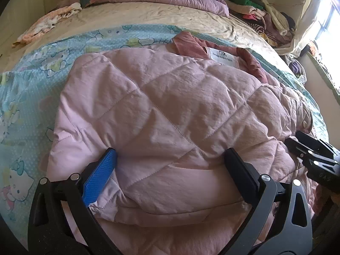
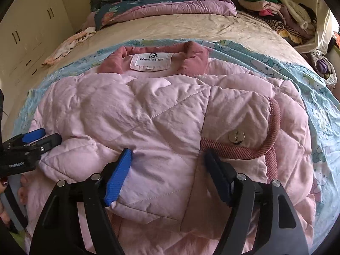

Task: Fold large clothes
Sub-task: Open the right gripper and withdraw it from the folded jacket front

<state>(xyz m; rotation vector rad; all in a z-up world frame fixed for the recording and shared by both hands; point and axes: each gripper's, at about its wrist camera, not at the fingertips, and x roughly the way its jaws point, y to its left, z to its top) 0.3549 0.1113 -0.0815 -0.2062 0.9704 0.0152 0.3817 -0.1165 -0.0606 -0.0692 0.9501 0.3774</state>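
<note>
A pink quilted jacket (image 1: 170, 97) (image 2: 148, 110) lies spread on a light blue cartoon sheet (image 1: 27, 97) (image 2: 325, 114) on the bed. Its darker ribbed collar (image 2: 191, 57) and white label (image 2: 152, 61) point away from me. A sleeve with a ribbed cuff (image 2: 274, 127) and a metal snap (image 2: 236, 137) is folded across the front. My left gripper (image 1: 171, 150) (image 2: 40, 138) stands wide open, its tips sunk into the jacket's left side. My right gripper (image 2: 167, 152) (image 1: 314, 155) is open, straddling a puffy fold beside the cuff.
A purple and floral quilt (image 2: 170, 4) lies bunched at the head of the bed. A heap of mixed clothes (image 2: 282, 14) fills the back right corner. A small pale cloth (image 2: 68, 44) lies at the left edge, near cream cupboards (image 2: 25, 34). A hand (image 2: 6, 191) holds the left tool.
</note>
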